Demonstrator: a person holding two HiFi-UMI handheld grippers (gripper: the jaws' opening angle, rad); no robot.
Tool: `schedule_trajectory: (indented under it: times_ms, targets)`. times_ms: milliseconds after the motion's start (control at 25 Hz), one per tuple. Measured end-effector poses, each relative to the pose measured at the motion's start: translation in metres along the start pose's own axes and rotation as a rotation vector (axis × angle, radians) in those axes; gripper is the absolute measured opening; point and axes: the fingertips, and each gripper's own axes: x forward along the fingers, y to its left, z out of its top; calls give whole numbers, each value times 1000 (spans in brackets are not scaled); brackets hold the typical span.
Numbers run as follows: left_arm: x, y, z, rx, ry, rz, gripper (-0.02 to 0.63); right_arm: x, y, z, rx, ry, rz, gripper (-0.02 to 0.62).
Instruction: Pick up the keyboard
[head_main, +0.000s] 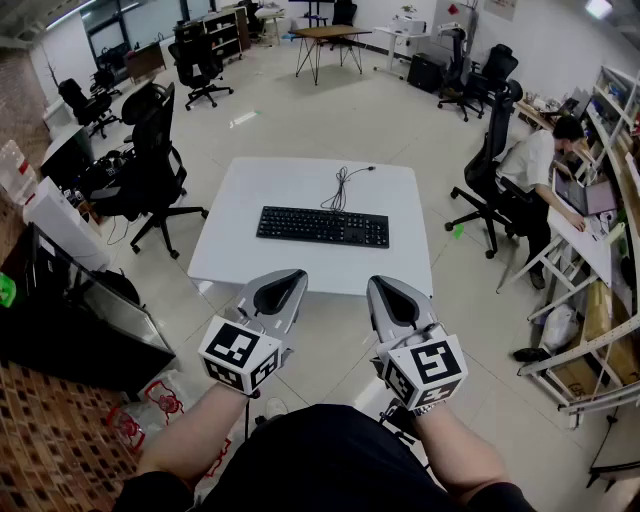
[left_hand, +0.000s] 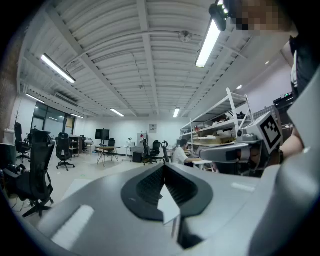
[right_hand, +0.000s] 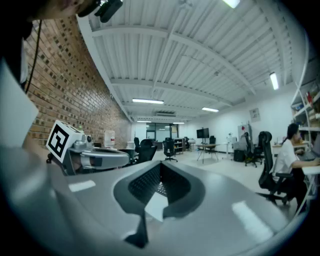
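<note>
A black keyboard (head_main: 323, 226) lies flat on a white square table (head_main: 300, 185), its cable curling off toward the far side. Both grippers hang level in front of the table's near edge, short of the keyboard. My left gripper (head_main: 293, 275) is shut with nothing in it, and my right gripper (head_main: 378, 282) is shut and empty too. In the left gripper view the jaws (left_hand: 163, 167) meet in a closed seam. The right gripper view shows its jaws (right_hand: 161, 165) closed likewise, with a strip of the keyboard's keys seen through the notch.
Black office chairs (head_main: 145, 165) stand left of the table and another chair (head_main: 492, 170) to its right, where a person (head_main: 540, 165) sits at a desk. A black cabinet (head_main: 70, 320) and brick wall are at my near left. Shelving (head_main: 610, 300) lines the right.
</note>
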Motion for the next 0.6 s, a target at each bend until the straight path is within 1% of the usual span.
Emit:
schedule_trajectory:
  times_ms: [120,280,440,600]
  targets:
    - [7,-1,-7,-38,14,-2,5,-1,-5,0,4,-3,3,3]
    - [18,12,-23,-121,62,3,5,0,-10,-3,9,8,9,3]
    - [31,39,-42,-208,112,8,9,9,-20,-9,21,22,2,3]
    - [48,83,-65,-308,151,37,39,25,-33,-16,33,42,-16,3]
